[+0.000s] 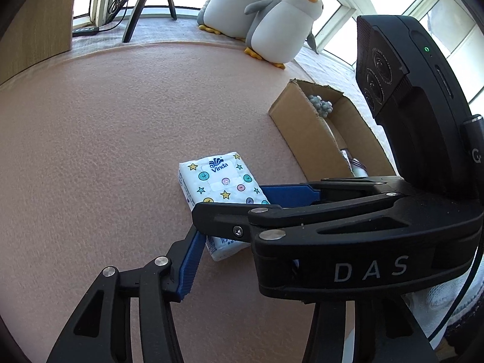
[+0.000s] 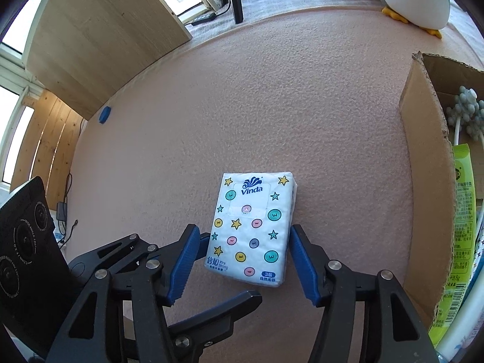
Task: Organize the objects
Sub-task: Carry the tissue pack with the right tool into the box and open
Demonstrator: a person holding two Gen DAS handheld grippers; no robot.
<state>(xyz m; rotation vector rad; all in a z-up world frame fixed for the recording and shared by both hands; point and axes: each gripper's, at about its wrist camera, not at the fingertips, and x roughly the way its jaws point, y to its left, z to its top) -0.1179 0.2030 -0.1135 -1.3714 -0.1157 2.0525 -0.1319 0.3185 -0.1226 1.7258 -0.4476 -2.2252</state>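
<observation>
Left gripper (image 2: 193, 260) sits low just left of the tissue pack (image 2: 255, 230), spread unclear — only one blue pad visible in its own view. Pack lies flat mid-mat (image 2: 242, 106), long axis running away along the fingers of the right gripper (image 2: 242, 260), which straddles its near end, jaws wide, pads not touching. Right gripper nearer. Cardboard box (image 2: 423, 181) at mat's right edge — holds cotton swabs (image 2: 467, 112), a green packet (image 2: 462, 227).
</observation>
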